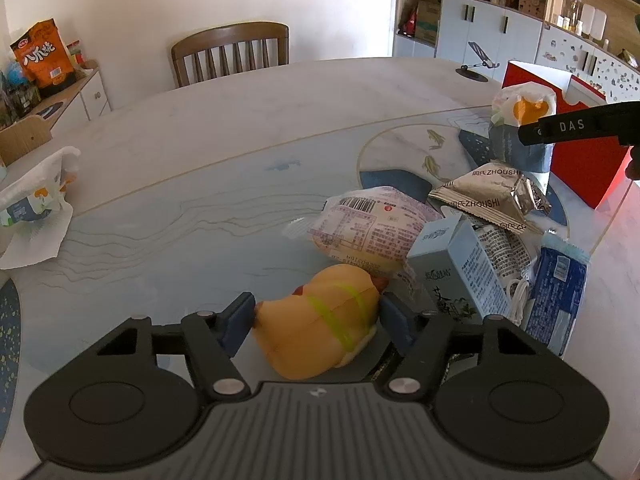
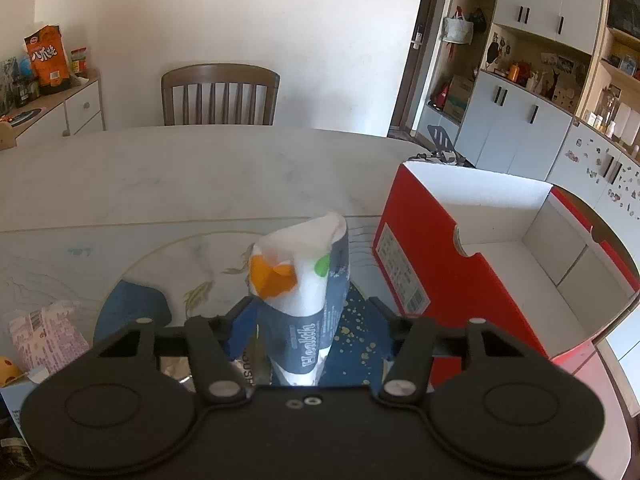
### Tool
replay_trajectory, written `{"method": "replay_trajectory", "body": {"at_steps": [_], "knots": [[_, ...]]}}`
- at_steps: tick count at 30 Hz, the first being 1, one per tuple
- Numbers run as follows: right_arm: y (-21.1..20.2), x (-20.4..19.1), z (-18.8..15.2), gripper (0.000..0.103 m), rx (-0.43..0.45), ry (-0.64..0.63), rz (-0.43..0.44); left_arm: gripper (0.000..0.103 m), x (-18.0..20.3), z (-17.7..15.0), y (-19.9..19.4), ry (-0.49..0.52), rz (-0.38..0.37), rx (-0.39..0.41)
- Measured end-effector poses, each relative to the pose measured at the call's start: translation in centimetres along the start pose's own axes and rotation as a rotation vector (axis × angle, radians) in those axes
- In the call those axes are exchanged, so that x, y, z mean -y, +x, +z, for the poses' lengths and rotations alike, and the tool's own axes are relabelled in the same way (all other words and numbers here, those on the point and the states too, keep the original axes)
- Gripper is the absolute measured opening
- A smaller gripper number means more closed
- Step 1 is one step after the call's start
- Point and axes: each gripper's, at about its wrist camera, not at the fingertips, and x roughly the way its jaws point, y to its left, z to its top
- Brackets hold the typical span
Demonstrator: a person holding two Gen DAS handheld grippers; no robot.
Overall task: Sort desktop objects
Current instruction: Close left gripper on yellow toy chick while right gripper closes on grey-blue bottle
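A squishy hot dog toy (image 1: 320, 328), yellow-orange with a green stripe, lies on the table mat near the front. My left gripper (image 1: 318, 316) is around it, and both blue pads touch its sides. In the right wrist view a tall tissue pack (image 2: 304, 300), white with an orange patch and a dark band, stands upright between the fingers of my right gripper (image 2: 312, 320). The left pad is against it, and a gap shows on the right side. The same tissue pack (image 1: 520, 128) appears in the left wrist view, beside a black right finger (image 1: 576, 126).
An open red box (image 2: 440, 280) with a white inside stands right of the tissue pack. A pink-printed snack bag (image 1: 372, 232), silver packets (image 1: 488, 196), a pale blue carton (image 1: 460, 276) and a blue pack (image 1: 556, 300) crowd the mat. Another tissue pack (image 1: 36, 200) lies far left. A chair (image 1: 232, 56) stands behind the table.
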Motion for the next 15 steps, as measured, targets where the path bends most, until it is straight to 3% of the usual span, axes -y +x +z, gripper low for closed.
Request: {"method": "replay_trajectory", "body": {"at_steps": [7, 10, 12, 15], "knots": [[-0.11, 0.01, 0.18, 0.035, -0.010, 0.014, -0.003, 0.063, -0.24, -0.03, -0.06, -0.017, -0.007, 0.002], [-0.21, -0.02, 0.13, 0.033, -0.012, 0.010, -0.016, 0.062, -0.39, -0.04, -0.13, -0.026, -0.012, 0.002], [-0.31, 0.11, 0.13, 0.022, -0.020, 0.009, -0.014, 0.061, -0.47, 0.00, -0.14, -0.034, -0.016, 0.001], [-0.48, 0.05, 0.25, 0.018, -0.019, 0.002, -0.006, 0.060, -0.52, 0.07, -0.22, -0.044, -0.018, 0.004]]}}
